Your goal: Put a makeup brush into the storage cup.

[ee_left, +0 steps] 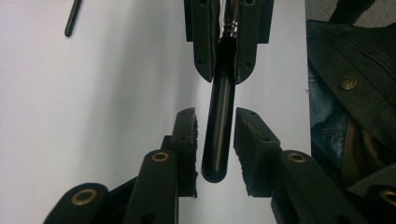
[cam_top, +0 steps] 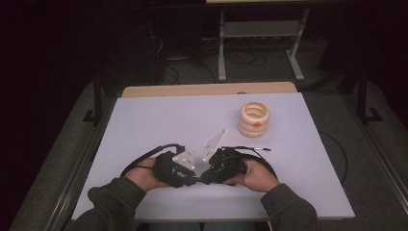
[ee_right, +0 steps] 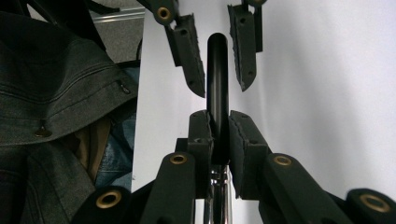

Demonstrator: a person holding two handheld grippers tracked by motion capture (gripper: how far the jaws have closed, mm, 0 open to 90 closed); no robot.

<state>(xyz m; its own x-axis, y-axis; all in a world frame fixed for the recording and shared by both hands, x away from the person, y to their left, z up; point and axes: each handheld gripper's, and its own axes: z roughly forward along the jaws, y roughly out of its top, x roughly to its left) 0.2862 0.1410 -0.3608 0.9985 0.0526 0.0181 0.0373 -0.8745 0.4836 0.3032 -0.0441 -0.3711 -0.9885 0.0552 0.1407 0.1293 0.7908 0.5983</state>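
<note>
I have the right claw (ee_right: 218, 135) clamped on a black pen-like rod (ee_right: 217, 93), just above its metal band, holding it over the white table (cam_top: 159, 115) near the front edge. My left claw (ee_left: 215, 144) faces it with jaws parted on either side of the rod's rounded end, not touching it. A cream ringed holder (cam_top: 254, 119) stands well apart, far right, with a second thin stick (cam_top: 246, 148) lying between.
</note>
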